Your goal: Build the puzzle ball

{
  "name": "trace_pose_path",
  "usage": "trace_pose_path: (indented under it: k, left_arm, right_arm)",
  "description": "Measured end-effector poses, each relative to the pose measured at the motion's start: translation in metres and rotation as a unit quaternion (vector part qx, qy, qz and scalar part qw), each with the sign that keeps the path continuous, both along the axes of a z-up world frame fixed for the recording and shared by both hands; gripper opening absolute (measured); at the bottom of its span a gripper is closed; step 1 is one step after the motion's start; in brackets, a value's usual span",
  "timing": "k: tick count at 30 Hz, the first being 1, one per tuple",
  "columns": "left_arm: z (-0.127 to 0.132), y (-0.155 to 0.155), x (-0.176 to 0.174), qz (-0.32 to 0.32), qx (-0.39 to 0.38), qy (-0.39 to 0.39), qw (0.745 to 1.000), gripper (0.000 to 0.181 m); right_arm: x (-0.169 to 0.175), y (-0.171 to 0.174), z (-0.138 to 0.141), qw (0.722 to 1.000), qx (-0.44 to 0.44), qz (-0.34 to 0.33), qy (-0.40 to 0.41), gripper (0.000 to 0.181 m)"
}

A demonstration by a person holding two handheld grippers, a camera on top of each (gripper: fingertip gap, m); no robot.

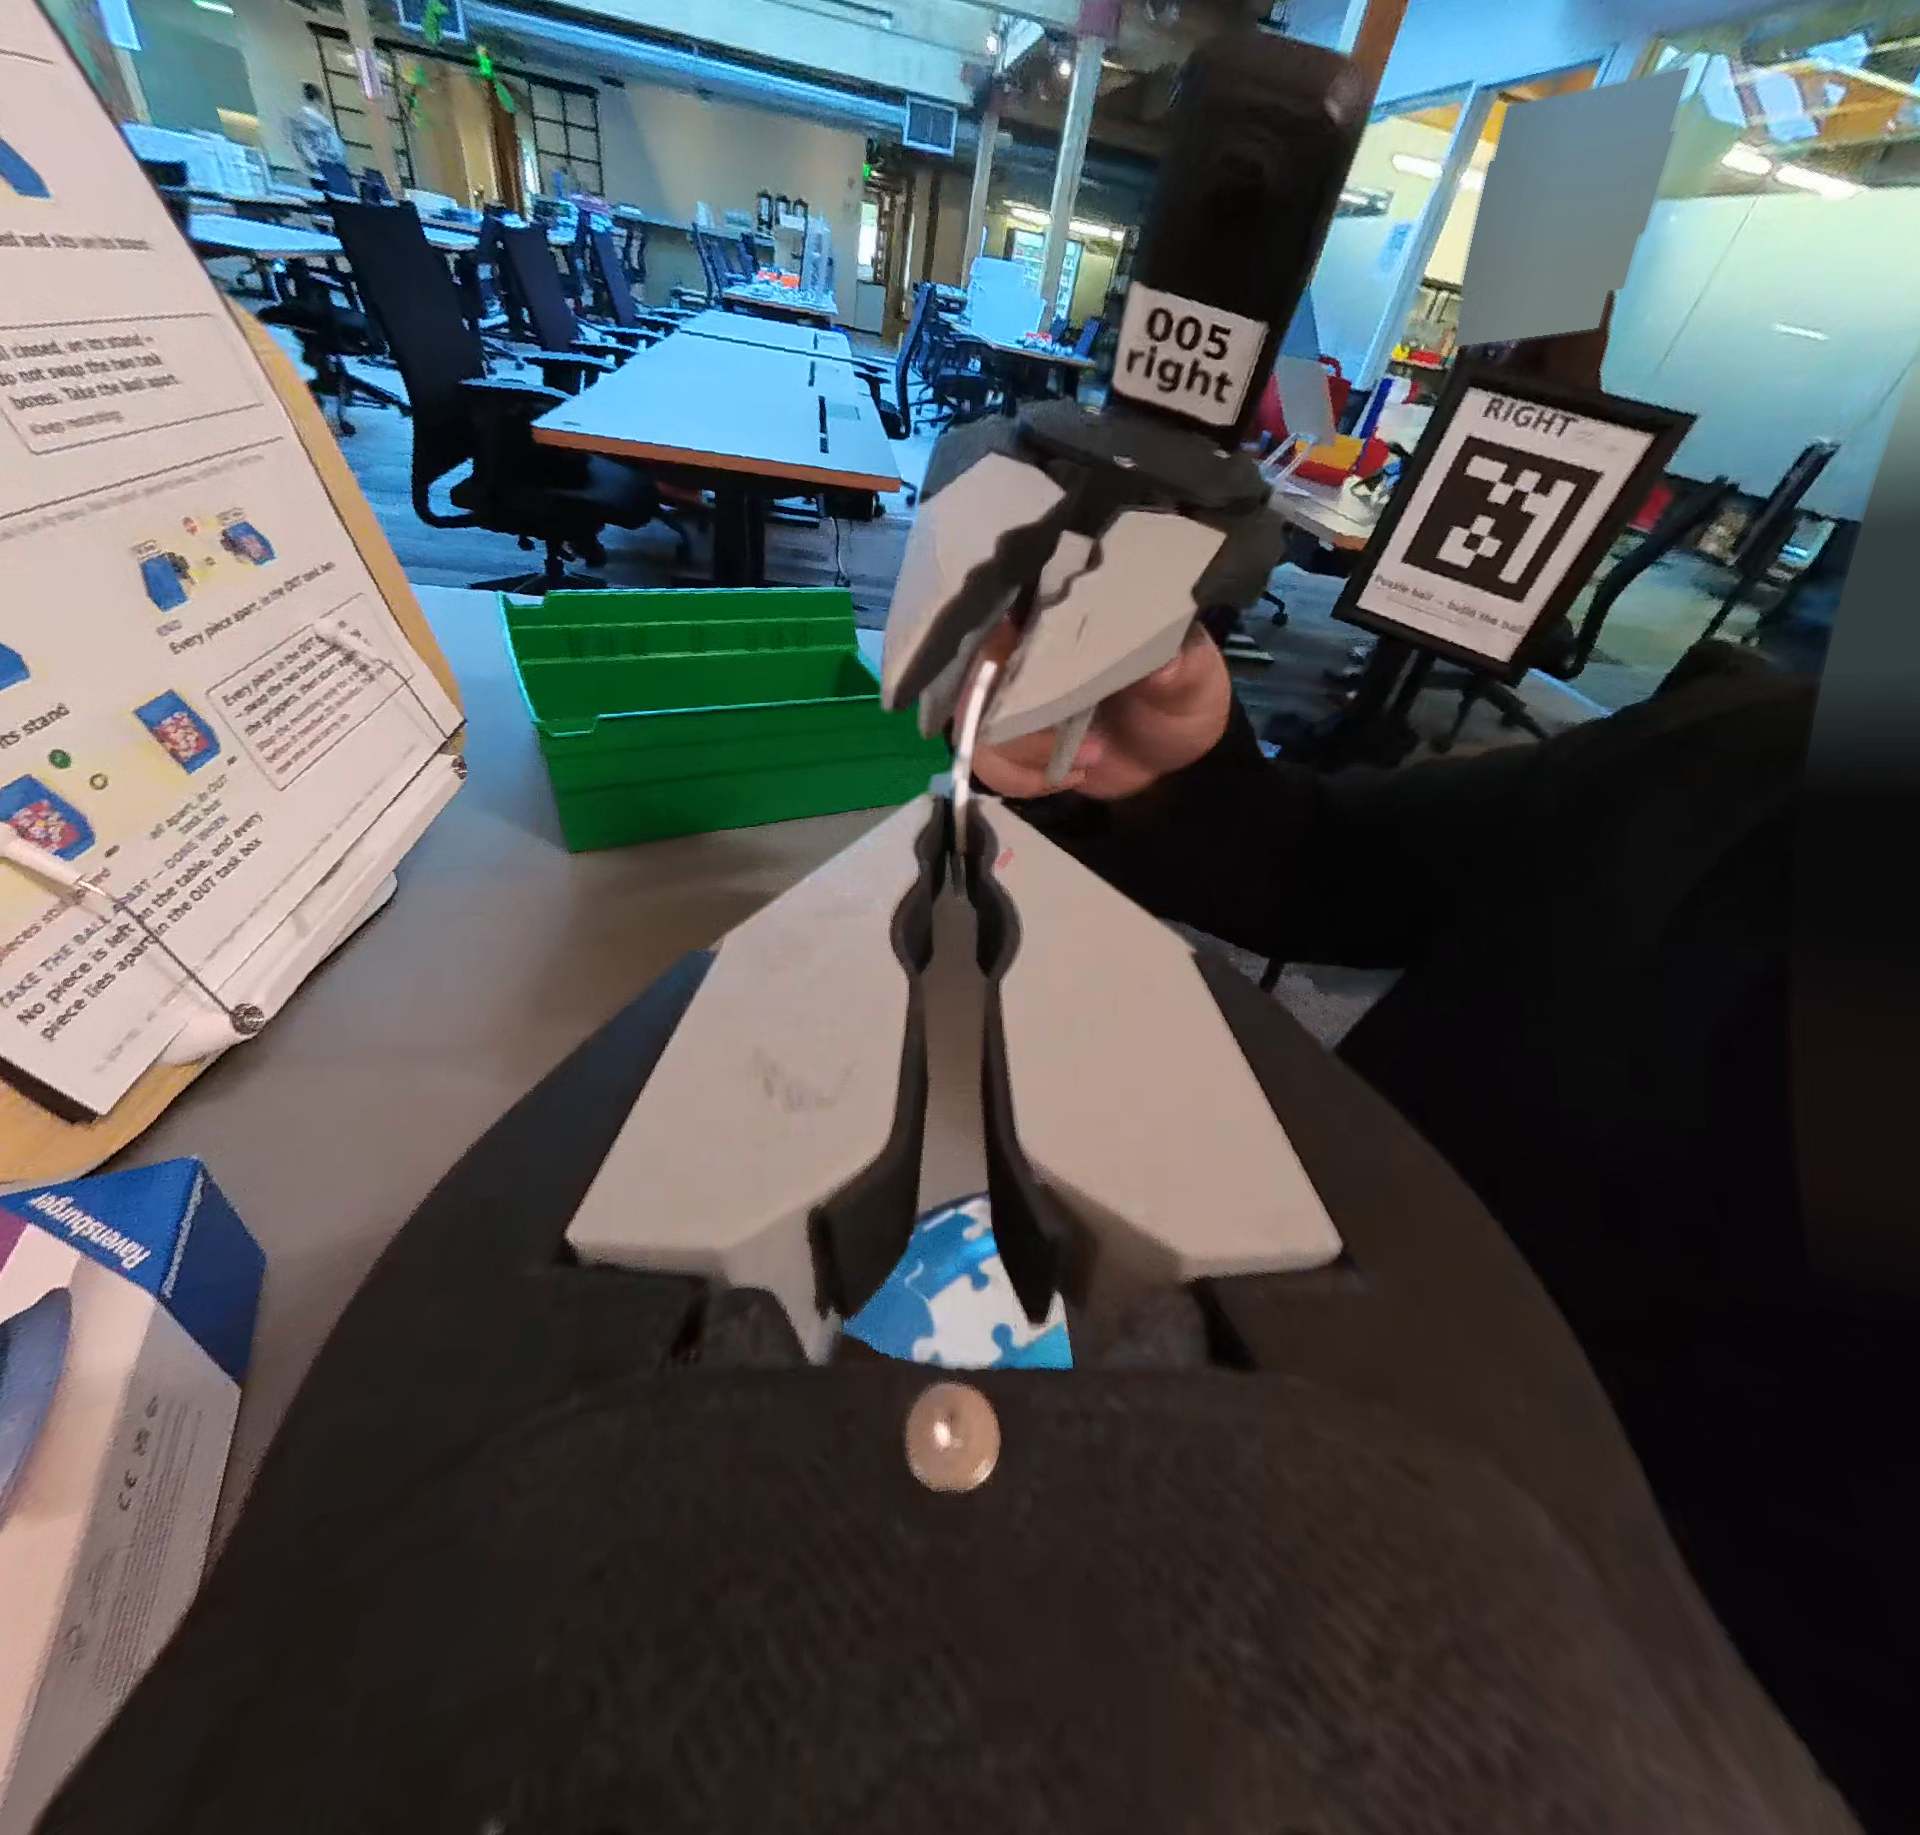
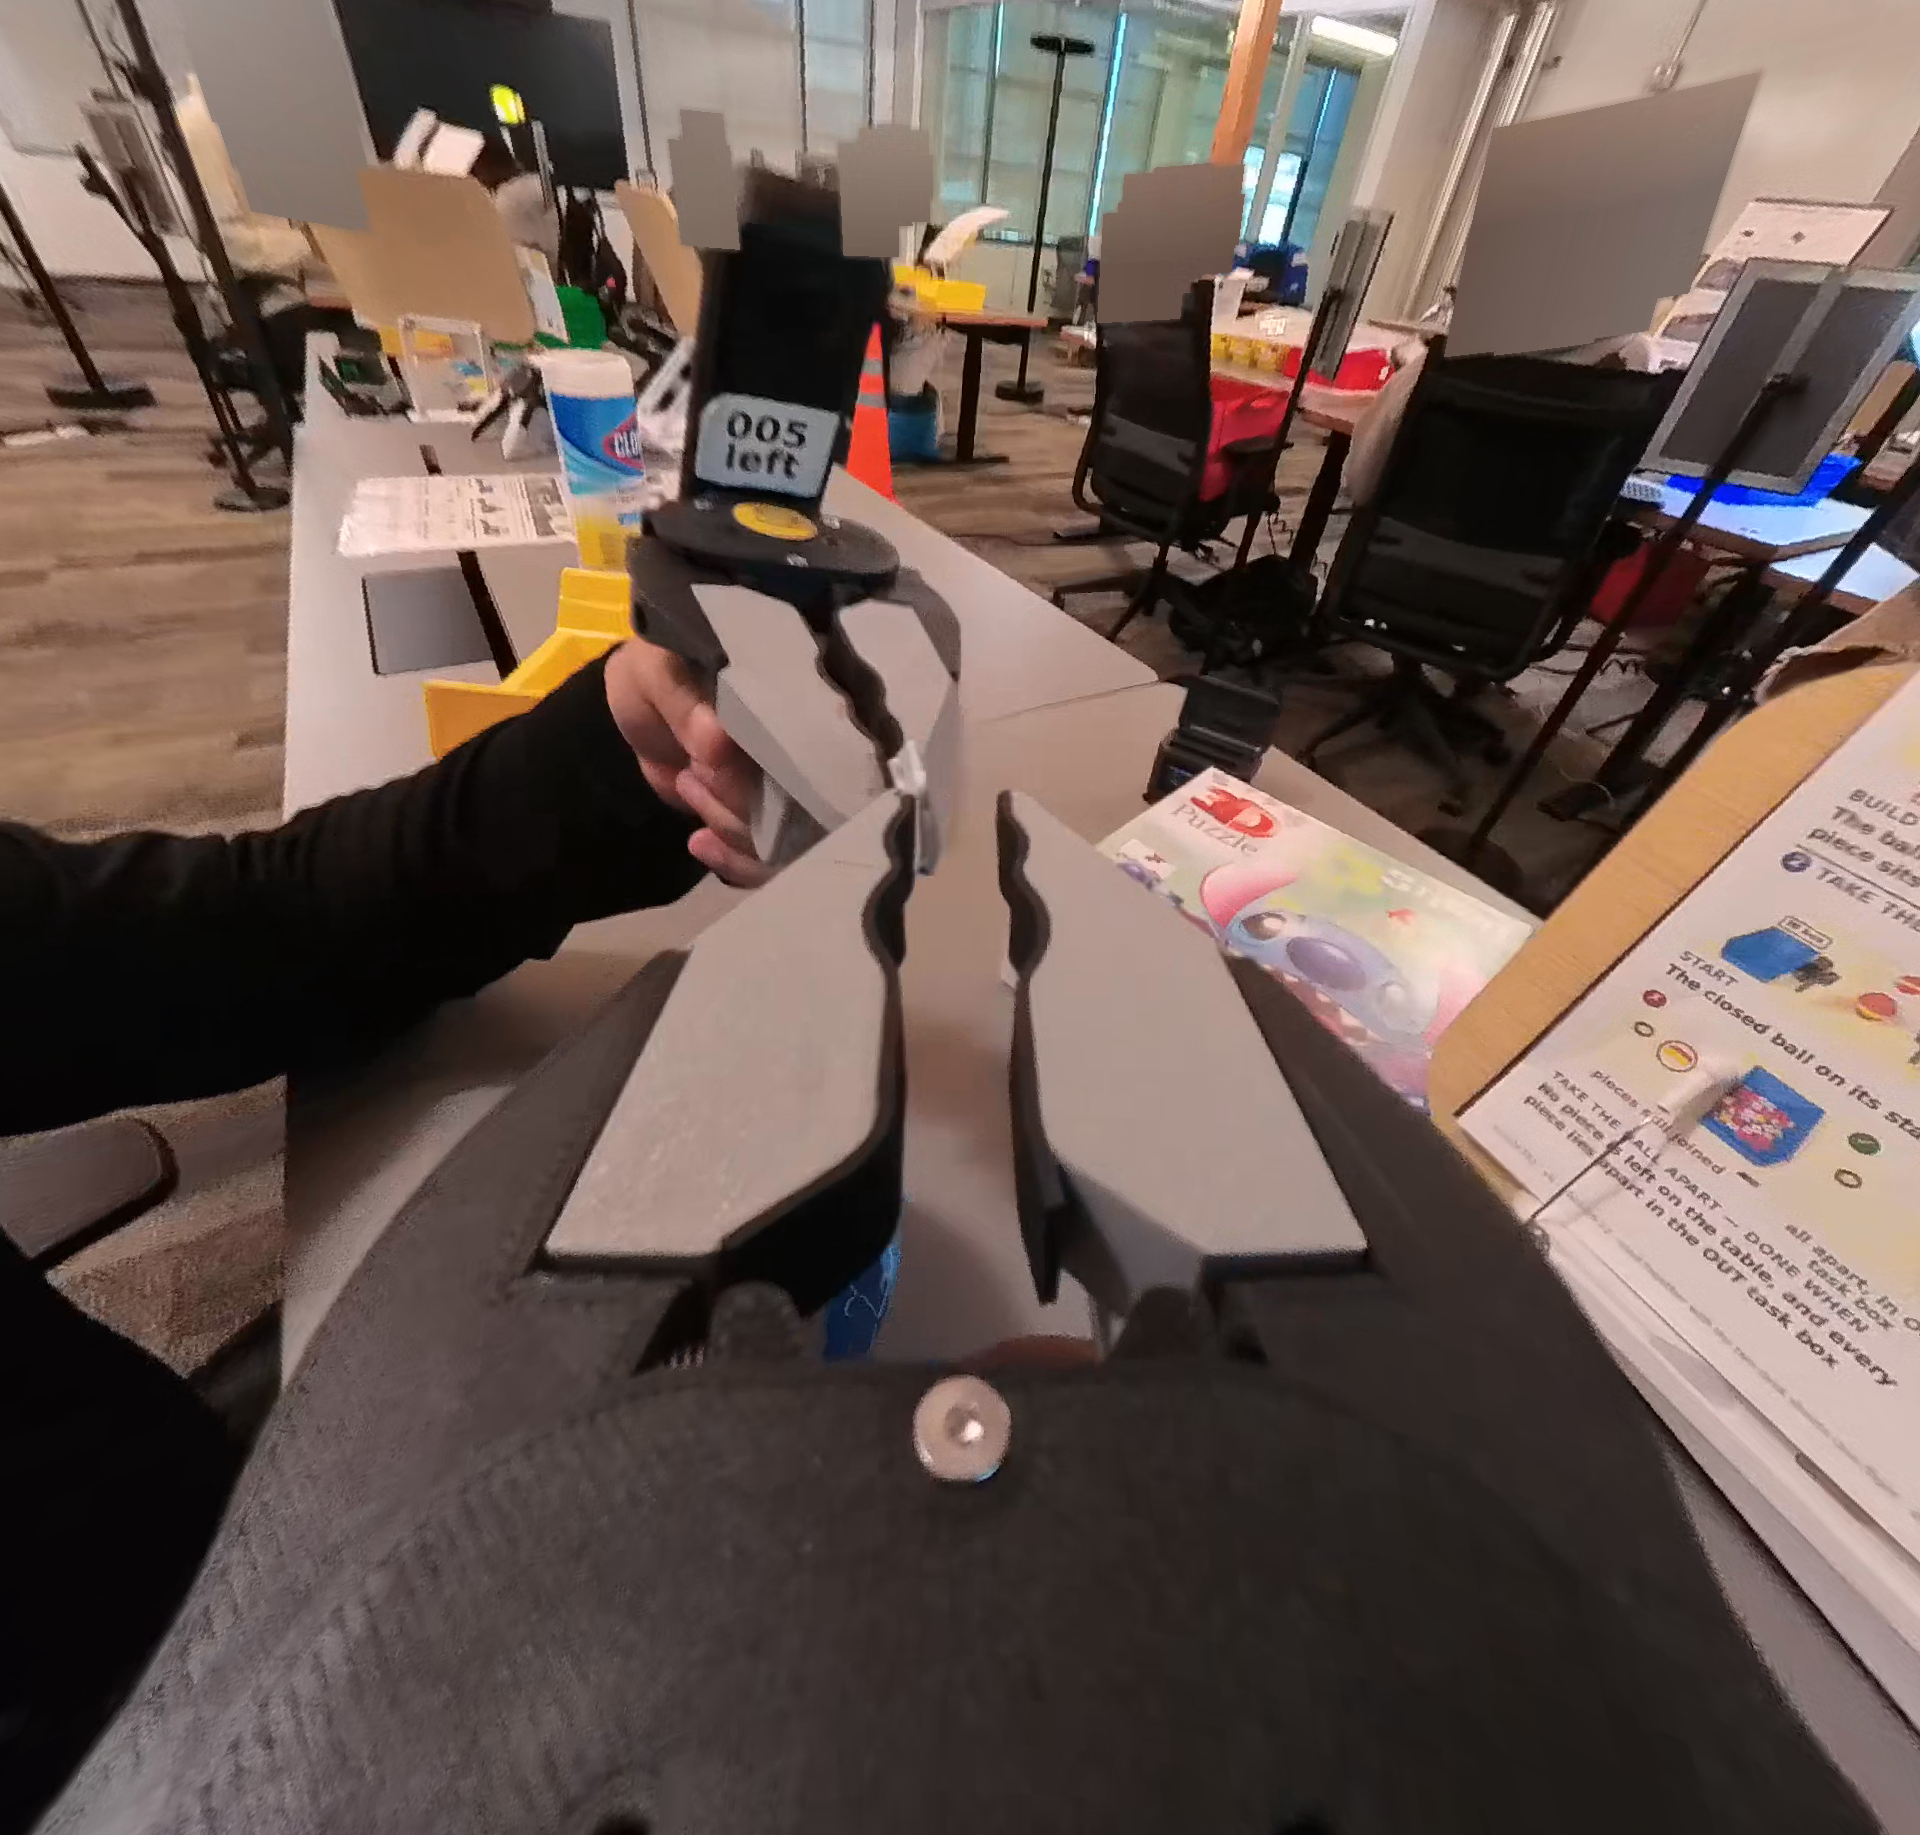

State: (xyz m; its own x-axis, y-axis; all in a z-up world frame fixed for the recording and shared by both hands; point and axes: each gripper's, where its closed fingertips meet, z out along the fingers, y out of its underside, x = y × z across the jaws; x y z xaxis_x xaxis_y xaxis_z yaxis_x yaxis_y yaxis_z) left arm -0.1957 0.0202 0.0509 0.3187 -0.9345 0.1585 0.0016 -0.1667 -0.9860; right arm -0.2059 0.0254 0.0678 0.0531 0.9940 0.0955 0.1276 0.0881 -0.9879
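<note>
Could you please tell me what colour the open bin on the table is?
The bin is bright green, clearest in the left wrist view.

The thin white puzzle piece (image 1: pixel 971 736) shows edge-on only, its printed face unreadable. A blue-and-white jigsaw-patterned curved surface (image 1: pixel 961 1286) peeks between the grey fingers, mostly hidden by them. The blue-and-white cardboard box (image 1: pixel 125 1370) runs off the left edge. The colourful cartoon puzzle box (image 2: pixel 1340 923) sits partly behind the right gripper's grey finger (image 2: pixel 1132 1058).
</note>
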Motion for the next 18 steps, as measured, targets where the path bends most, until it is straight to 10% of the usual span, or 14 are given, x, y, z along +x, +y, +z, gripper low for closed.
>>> trace_pose_path:
  k: [18]
  left_arm:
    - [-0.006,-0.004,-0.045,0.079,0.06,0.122,0.988,0.019]
  right_arm:
    - [-0.005,-0.006,-0.011,0.999,-0.017,0.028,0.005,0.0]
